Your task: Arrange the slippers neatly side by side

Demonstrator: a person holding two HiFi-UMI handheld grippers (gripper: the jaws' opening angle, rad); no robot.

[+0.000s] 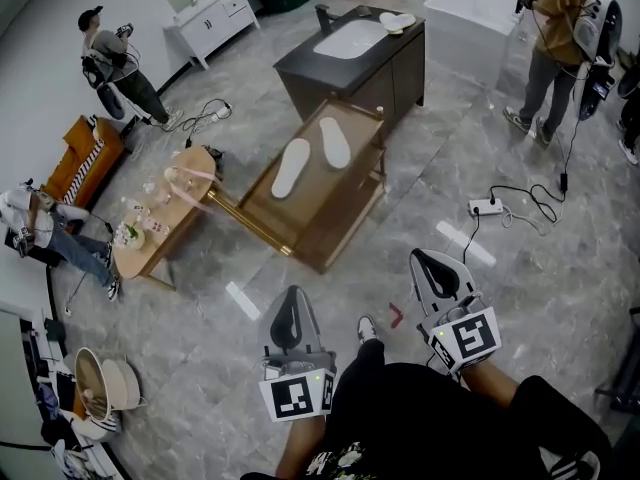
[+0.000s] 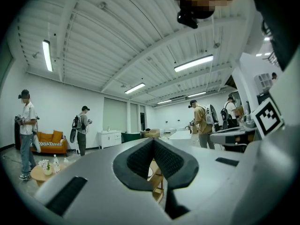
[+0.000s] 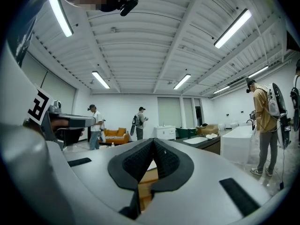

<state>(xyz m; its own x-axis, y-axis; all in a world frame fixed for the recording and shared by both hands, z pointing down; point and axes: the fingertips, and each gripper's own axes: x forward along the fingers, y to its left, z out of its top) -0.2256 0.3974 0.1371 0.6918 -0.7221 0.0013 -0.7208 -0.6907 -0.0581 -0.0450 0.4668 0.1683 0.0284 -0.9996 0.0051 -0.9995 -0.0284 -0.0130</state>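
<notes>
Held left tool (image 1: 290, 303) and right tool (image 1: 432, 266) clenched, empty; caught slippers (image 1: 292, 167) on desk (image 1: 330, 238) only from head view.

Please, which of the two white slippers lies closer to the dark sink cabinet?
The right slipper; the left slipper lies farther from the cabinet.

I hold my left gripper (image 1: 291, 313) and right gripper (image 1: 436, 271) above the grey marble floor (image 1: 450, 148), jaws together; ahead, two flat white slippers (image 1: 292, 166) lie apart (not parallel) on a low brown glass-topped table (image 1: 320, 218).
</notes>
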